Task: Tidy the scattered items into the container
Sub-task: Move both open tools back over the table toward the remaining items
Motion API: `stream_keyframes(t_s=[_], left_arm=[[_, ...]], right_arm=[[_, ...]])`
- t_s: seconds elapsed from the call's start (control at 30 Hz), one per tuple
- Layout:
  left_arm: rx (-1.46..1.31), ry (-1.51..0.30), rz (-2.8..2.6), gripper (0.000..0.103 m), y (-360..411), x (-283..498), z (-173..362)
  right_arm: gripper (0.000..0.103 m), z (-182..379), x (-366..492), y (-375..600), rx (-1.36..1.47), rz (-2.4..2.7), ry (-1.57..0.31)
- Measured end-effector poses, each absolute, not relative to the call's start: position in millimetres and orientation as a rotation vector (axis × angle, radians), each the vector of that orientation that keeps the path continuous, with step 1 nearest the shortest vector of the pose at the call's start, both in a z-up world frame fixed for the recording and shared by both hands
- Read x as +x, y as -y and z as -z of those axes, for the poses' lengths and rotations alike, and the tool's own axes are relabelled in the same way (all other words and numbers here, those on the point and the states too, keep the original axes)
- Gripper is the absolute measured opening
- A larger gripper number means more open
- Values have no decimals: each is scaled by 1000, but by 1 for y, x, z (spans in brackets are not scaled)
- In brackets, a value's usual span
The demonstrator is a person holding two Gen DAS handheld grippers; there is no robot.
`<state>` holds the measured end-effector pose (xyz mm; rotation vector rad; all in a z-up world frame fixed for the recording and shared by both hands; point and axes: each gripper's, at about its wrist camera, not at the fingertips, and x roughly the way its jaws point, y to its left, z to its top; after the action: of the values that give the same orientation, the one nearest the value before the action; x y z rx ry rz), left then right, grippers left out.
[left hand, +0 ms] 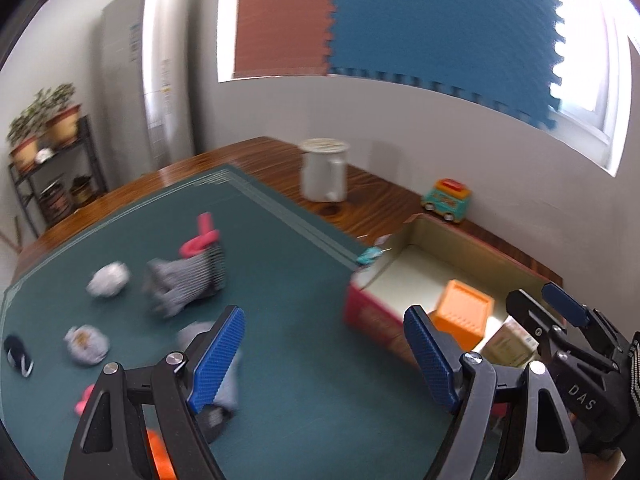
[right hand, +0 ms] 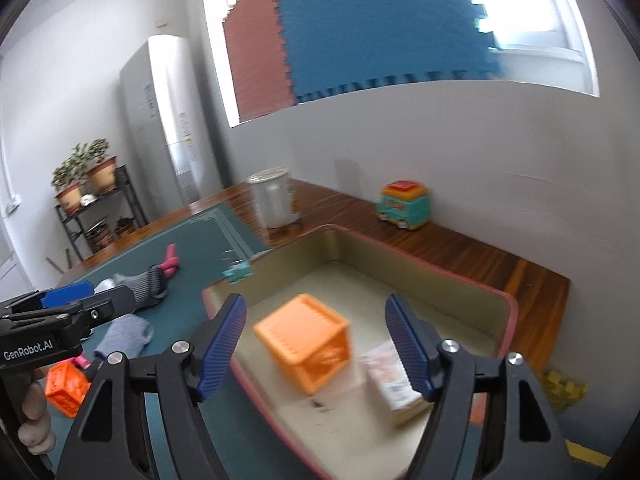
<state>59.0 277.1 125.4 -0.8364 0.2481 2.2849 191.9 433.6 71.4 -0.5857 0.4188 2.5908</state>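
The container is a red-sided tray [right hand: 512, 312] with a cream floor, also in the left wrist view [left hand: 368, 312]. Inside it an orange cube [right hand: 304, 344] is blurred and tilted, beside a small printed box [right hand: 394, 384]. My right gripper [right hand: 316, 340] is open above the tray, empty. My left gripper [left hand: 324, 356] is open and empty over the green mat [left hand: 280, 240]. On the mat lie grey socks [left hand: 184, 284], balled socks [left hand: 108, 280], a pink loop [left hand: 200, 240], a second orange cube [right hand: 66, 388] and a small teal toy [right hand: 238, 272].
A white lidded mug [left hand: 324, 172] and a toy bus [left hand: 446, 200] stand on the wooden table near the wall. A yellow object [right hand: 560, 392] lies right of the tray. A plant shelf [right hand: 96, 204] stands off the table's far left.
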Motion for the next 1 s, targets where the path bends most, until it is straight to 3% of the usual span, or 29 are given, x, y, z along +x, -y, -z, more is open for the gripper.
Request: stream_keyframes(t_s=[0.6, 1.0], left_arm=[[-1007, 19, -2709, 84, -42, 0, -116], [-1153, 53, -2859, 84, 52, -27, -89]], right_arm=[[81, -49, 113, -288, -967, -2993, -333], [83, -18, 59, -188, -1265, -3100, -108]])
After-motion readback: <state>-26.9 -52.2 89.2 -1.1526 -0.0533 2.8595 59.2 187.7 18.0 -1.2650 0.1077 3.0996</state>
